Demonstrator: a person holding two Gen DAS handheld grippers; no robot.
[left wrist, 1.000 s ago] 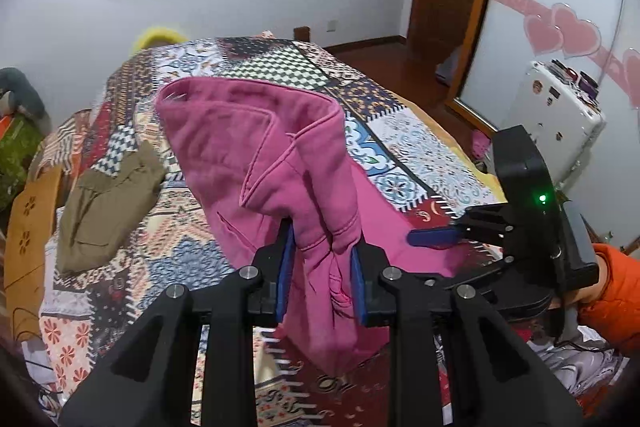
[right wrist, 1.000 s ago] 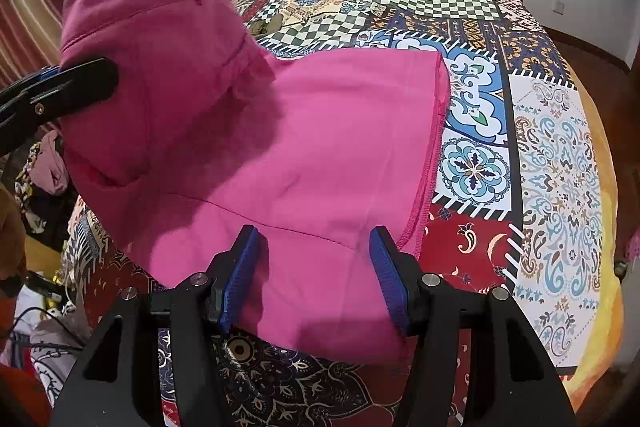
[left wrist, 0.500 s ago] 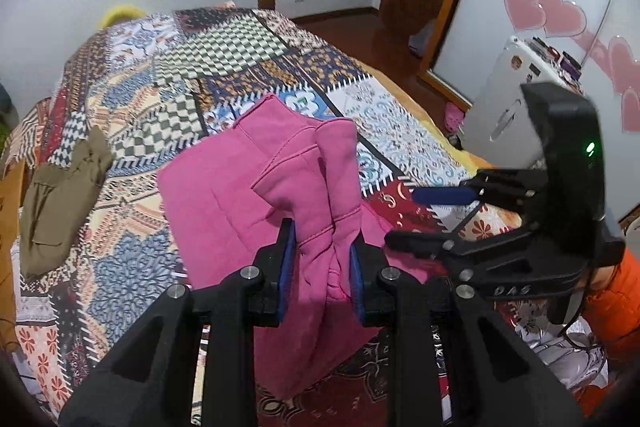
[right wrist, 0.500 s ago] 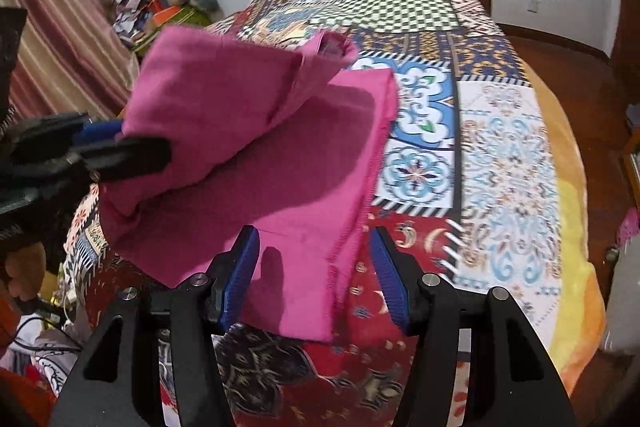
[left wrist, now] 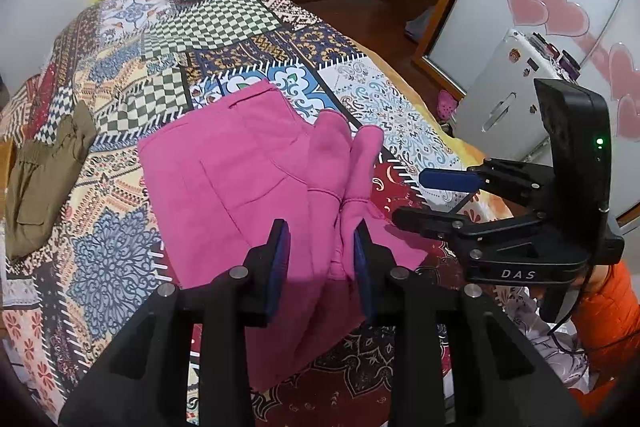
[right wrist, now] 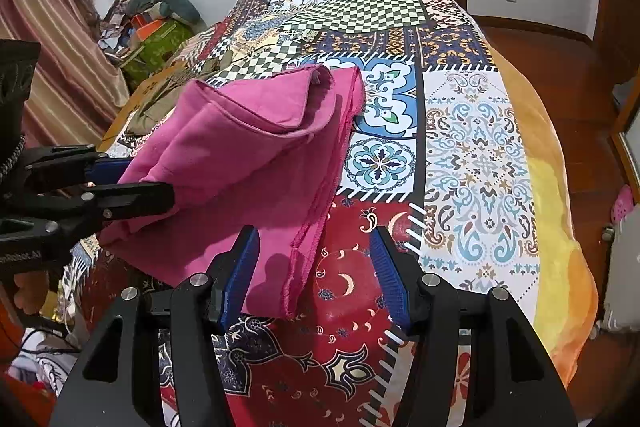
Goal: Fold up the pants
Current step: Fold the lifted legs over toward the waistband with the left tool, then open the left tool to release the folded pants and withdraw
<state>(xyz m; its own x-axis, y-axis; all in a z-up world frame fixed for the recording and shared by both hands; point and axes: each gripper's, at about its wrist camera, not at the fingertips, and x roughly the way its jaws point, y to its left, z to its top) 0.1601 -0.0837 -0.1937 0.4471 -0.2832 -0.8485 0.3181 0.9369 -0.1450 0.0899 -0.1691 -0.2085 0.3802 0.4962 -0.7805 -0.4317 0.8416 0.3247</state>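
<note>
Pants: the pink pants (left wrist: 240,163) had sunk from a raised drape onto the bed (left wrist: 224,27), folded.
Left tool (left wrist: 320,259): jaws were opening, bunched cloth between the pads, right pad touching it.
Right tool (right wrist: 314,279): stayed open, holding nothing, above the pants' edge.
Olive garment (left wrist: 44,175): unmoved at the bed's left.

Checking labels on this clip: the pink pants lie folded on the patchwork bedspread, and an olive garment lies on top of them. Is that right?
Not quite. The olive garment does not lie on the pink pants; it lies apart from them, off to their left on the patchwork bedspread, with bare bedspread between. The left wrist view shows this. The rest stands.
</note>
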